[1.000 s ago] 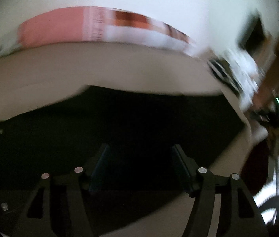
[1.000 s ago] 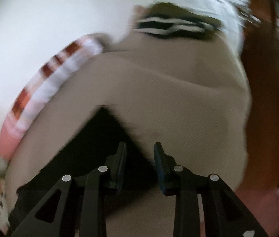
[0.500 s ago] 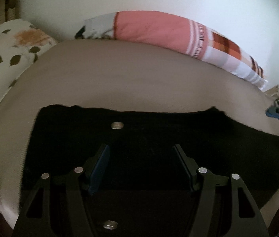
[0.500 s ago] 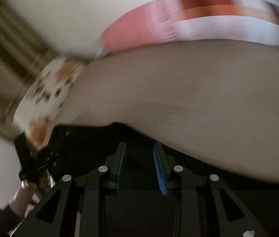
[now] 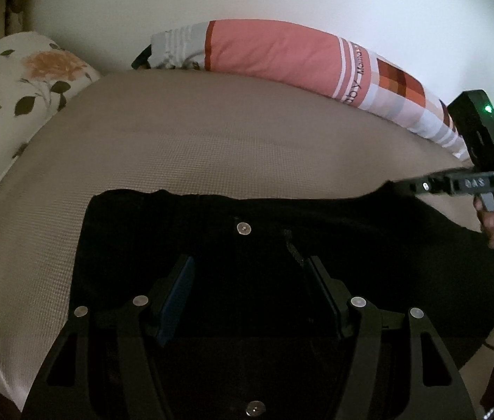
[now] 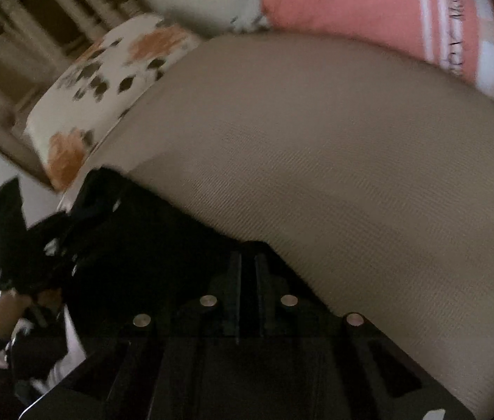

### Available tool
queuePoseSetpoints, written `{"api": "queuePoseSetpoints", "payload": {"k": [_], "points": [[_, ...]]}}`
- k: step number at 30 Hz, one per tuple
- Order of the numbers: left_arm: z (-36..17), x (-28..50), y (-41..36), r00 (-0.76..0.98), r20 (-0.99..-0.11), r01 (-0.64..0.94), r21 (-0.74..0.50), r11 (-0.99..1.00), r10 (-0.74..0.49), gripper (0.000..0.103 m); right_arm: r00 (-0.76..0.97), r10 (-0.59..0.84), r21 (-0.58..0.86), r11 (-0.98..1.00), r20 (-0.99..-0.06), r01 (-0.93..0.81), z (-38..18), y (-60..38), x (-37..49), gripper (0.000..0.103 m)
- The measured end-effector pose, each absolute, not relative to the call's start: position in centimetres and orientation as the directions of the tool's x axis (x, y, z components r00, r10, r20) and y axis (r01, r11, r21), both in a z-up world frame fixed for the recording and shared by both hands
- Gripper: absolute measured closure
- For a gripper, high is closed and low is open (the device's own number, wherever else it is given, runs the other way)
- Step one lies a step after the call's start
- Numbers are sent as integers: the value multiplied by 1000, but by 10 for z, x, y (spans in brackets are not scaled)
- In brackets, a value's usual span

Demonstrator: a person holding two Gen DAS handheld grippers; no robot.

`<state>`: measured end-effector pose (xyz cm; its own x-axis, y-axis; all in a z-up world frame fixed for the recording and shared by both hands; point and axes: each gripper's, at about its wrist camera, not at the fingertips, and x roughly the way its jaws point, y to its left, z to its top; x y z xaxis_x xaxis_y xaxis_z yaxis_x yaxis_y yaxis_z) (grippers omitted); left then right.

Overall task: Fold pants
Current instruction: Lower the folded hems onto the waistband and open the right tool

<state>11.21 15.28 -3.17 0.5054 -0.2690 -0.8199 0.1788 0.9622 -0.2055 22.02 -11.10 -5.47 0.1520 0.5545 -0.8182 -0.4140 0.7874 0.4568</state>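
Two views, left wrist first. Your left tool (image 5: 247, 297) hangs over the black pants (image 5: 369, 245), jaws spread wide, nothing between them. The pants lie flat on the beige bed (image 5: 212, 147), waistband edge to the left, silver button (image 5: 244, 228) just ahead of the pads. Half a second ago your right tool (image 5: 422, 186) was a speck at the frame edge; now it sits at the pants' far right edge. Pink bolster (image 5: 275, 52) and floral pillow (image 5: 19, 77) line the back.

Right wrist view: blurred. Your right tool (image 6: 247, 273) has narrowed since a second ago, jaws nearly together over dark cloth at the pants (image 6: 149, 245) edge; whether fabric is pinched, can't tell. Left tool (image 6: 51, 241) shows at far left. Judgement: garment is laid out, right side is taking its corner, the first fold looks next.
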Motion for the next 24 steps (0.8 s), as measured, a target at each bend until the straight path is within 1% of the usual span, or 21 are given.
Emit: {"api": "queuePoseSetpoints", "payload": {"k": [2, 4, 6, 7, 8, 9, 10, 12, 15, 19, 20, 24], "points": [[-32, 112, 155, 507, -816, 183, -215, 959, -280, 38, 153, 537, 447, 804, -830, -392, -63, -112, 224, 98], [-33, 112, 154, 508, -814, 192, -211, 959, -281, 38, 173, 490, 399, 832, -854, -387, -76, -109, 224, 98], [-33, 112, 152, 509, -816, 199, -197, 960, -273, 38, 191, 492, 402, 838, -850, -368, -80, -107, 226, 98], [-33, 112, 150, 510, -819, 204, -184, 961, -265, 38, 198, 492, 403, 841, -848, -362, -80, -107, 226, 92], [-33, 113, 148, 509, -821, 208, -173, 963, -258, 38, 201, 494, 406, 841, -846, -357, -78, -107, 226, 91], [-32, 113, 144, 507, -828, 214, -149, 965, -241, 38, 211, 482, 396, 851, -850, -345, -76, -108, 226, 83], [-31, 113, 140, 503, -836, 219, -123, 968, -220, 38, 231, 476, 397, 861, -849, -317, -70, -113, 224, 72], [-26, 112, 132, 499, -845, 220, -94, 971, -195, 38, 287, 479, 405, 870, -829, -283, -55, -129, 216, 71], [-10, 106, 113, 514, -822, 280, -109, 954, -245, 38, 352, 453, 379, 888, -819, -262, -33, -150, 192, 71], [0, 107, 68, 498, -800, 390, -137, 910, -334, 38, 385, 370, 314, 928, -846, -200, -24, -182, 156, 70], [1, 108, 59, 490, -801, 406, -140, 903, -345, 38, 390, 326, 277, 944, -861, -176, -24, -190, 144, 70], [-4, 115, 3, 449, -797, 491, -157, 857, -403, 38, 390, 229, 211, 973, -892, -89, -34, -226, 108, 68]]}}
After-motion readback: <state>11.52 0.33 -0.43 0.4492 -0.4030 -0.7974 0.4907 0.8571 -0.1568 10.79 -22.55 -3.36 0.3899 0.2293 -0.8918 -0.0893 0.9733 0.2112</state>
